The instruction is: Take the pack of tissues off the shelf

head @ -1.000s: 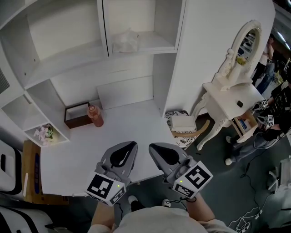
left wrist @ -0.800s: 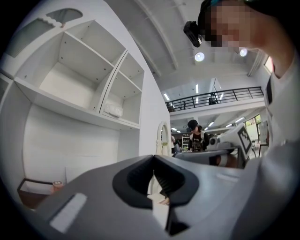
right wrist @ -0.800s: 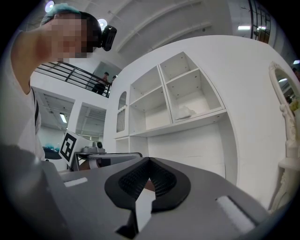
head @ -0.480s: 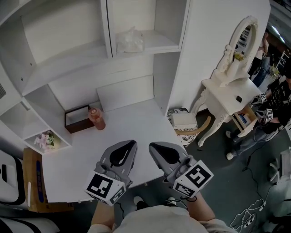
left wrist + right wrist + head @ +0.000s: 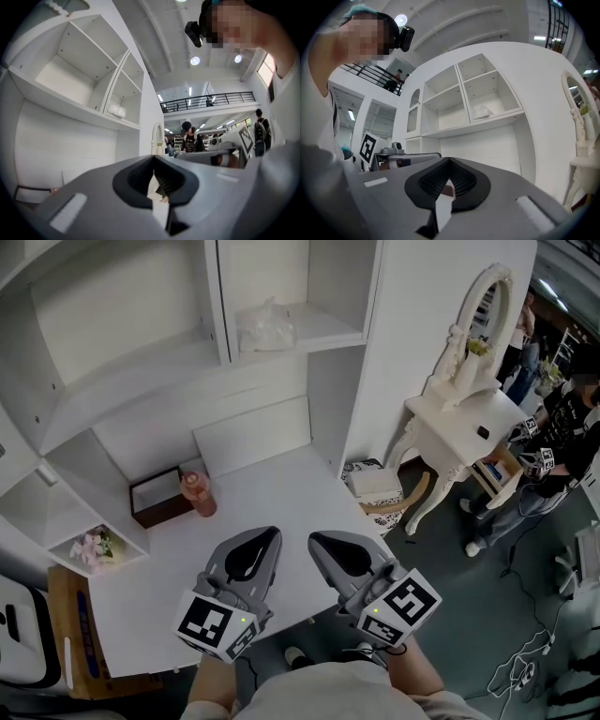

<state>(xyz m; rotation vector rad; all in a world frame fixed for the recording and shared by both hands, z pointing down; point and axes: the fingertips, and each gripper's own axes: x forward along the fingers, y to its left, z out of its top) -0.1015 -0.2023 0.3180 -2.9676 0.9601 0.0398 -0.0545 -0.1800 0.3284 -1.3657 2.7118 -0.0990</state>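
The pack of tissues [image 5: 265, 326] is a crinkled clear-white pack lying in the upper right compartment of the white shelf unit [image 5: 217, 296]. It also shows small and far off in the left gripper view [image 5: 116, 111] and in the right gripper view [image 5: 482, 111]. My left gripper [image 5: 267, 536] and right gripper [image 5: 322, 542] hover side by side over the front edge of the white desk [image 5: 281, 488], well below and short of the pack. Both have their jaws shut with nothing between them, as their own views show for the left gripper [image 5: 153, 159] and the right gripper [image 5: 449, 161].
On the desk's left stand a brown open box [image 5: 157, 496] and an orange bottle [image 5: 198, 494]. Pink flowers [image 5: 98, 546] sit in a low side cubby. To the right are a white dressing table with mirror [image 5: 469, 409], a stool [image 5: 380, 488] and standing people [image 5: 562, 418].
The head view has drifted a little, so the shelf and desk sit slightly differently in frame. Both grippers keep the same pose, shut, side by side.
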